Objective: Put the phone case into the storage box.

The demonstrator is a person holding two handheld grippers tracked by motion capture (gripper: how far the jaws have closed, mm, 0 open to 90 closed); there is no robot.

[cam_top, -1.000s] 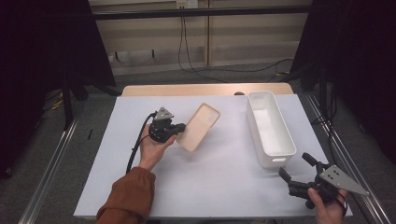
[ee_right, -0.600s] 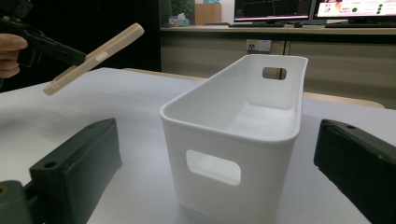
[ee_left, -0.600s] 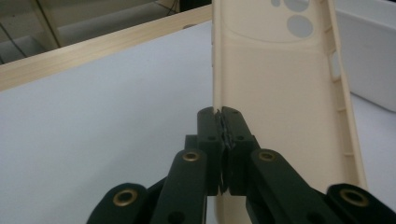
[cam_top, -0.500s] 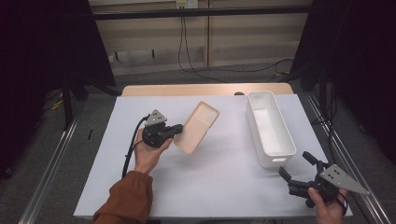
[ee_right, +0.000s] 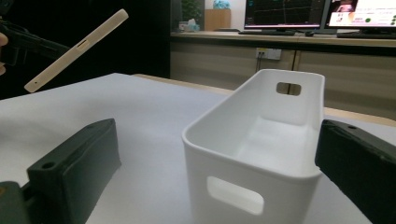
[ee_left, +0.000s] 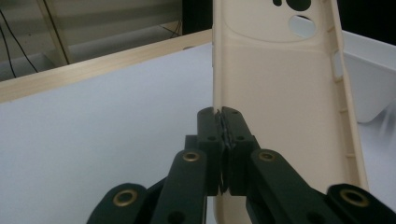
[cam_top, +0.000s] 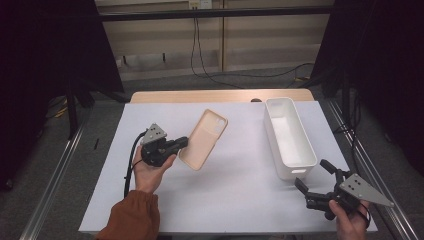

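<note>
My left gripper [cam_top: 181, 144] pinches the edge of a beige phone case [cam_top: 204, 138], its fingers [ee_left: 211, 135] clamped tight on the rim and the case lifted off the white table [cam_top: 235, 190]. My right gripper [cam_top: 312, 182] rests with fingers [ee_right: 74, 170] spread wide, the near end of the white bin [ee_right: 261, 149] between them, untouched.

A white-covered table [cam_top: 240, 190] is seen on a grey floor [cam_top: 60, 200], its wooden edge [cam_top: 220, 95] left bare at the far side. Metal rails [cam_top: 55, 175] are laid along the floor on either side. Black curtains [cam_top: 50, 45] are hung to the left and right, and black cables [cam_top: 200, 55] are draped down a pale panelled wall [cam_top: 250, 35]. In the right gripper view, lit monitors [ee_right: 322, 14] are set on a long wooden counter [ee_right: 280, 42].
</note>
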